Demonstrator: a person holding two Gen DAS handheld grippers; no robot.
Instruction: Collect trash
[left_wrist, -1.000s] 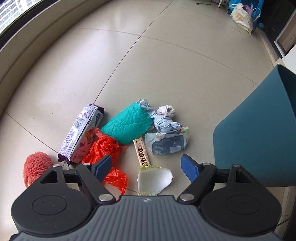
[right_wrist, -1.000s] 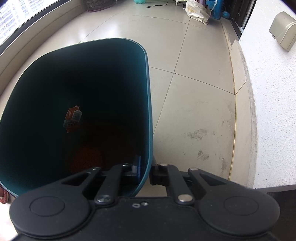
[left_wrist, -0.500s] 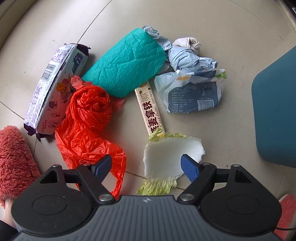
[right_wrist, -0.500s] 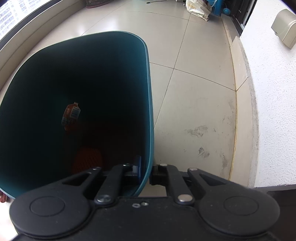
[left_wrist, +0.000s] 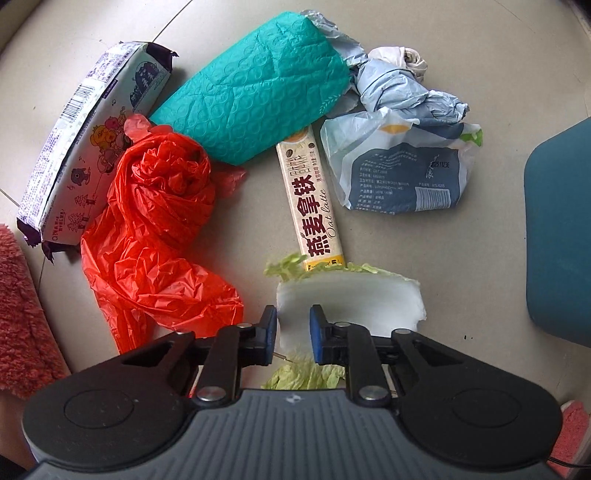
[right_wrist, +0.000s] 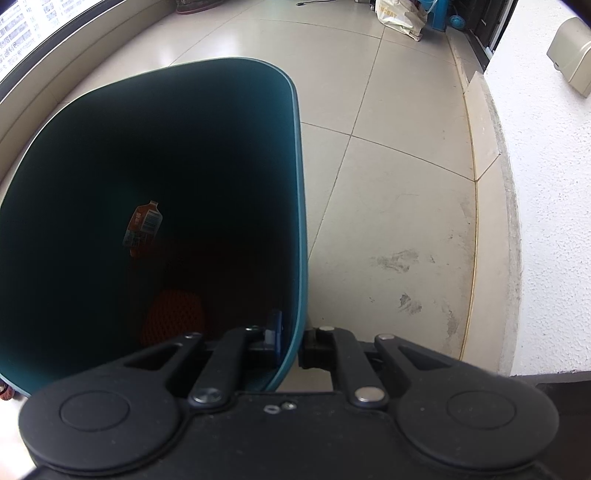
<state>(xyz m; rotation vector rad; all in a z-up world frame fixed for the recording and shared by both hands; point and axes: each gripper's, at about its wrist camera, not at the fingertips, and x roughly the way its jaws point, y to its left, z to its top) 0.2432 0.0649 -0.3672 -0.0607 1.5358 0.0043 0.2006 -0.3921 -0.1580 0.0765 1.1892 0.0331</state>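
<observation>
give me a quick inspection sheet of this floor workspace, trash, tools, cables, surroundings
surface: pale tiled floor, scuff marks by the wall.
job's things: cabbage leaf, oat latte sachet, red plastic bag, teal bubble mailer, snack packet, crumpled bags; teal bin already holds some trash.
clutter: fuzzy red slippers.
grippers: left tool has just been closing on the cabbage leaf; right tool shut on the bin rim.
cables: dark cable far off.
surroundings: window, white wall, bags in the corner.

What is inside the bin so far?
In the bin: an orange label scrap on the wall and something reddish at the bottom. The rest is too dark to tell.
</observation>
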